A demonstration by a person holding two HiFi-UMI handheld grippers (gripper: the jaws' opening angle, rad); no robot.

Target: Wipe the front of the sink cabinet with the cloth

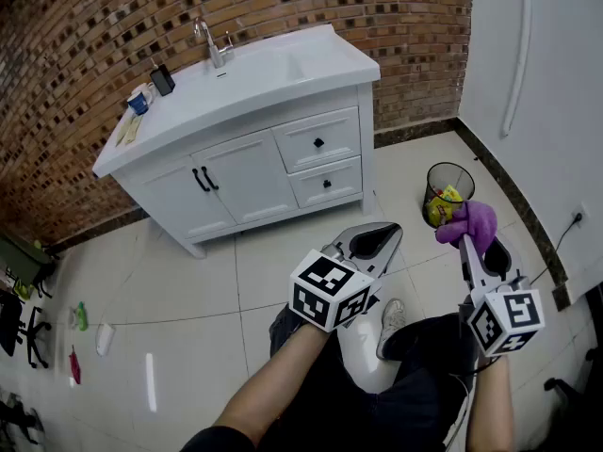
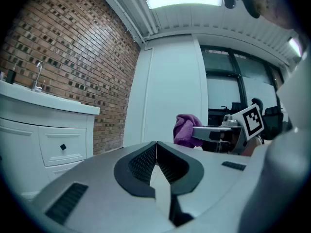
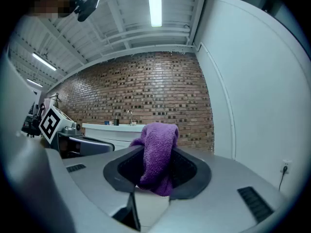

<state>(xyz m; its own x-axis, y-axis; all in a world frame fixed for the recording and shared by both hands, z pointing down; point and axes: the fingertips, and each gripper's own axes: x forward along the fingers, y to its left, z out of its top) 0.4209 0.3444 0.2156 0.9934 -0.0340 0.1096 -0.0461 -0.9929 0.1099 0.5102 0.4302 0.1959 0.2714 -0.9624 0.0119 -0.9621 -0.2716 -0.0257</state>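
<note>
The right gripper (image 1: 469, 243) clamps a purple terry cloth (image 1: 468, 220) between its jaws; the left gripper (image 1: 375, 237) sits clenched, empty.

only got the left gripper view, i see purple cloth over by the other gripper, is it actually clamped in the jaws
observer: Yes. The right gripper view shows the purple cloth pinched between the jaws of the right gripper, bunched up above them.
operator: how is the cabinet front laid out, i only see the drawer end
observer: In the head view the sink cabinet has two doors with black handles on its left part and two drawers stacked on its right part.
operator: anything on the floor near it
observer: A black bin with something yellow inside stands past the drawer end, near the white wall.
</note>
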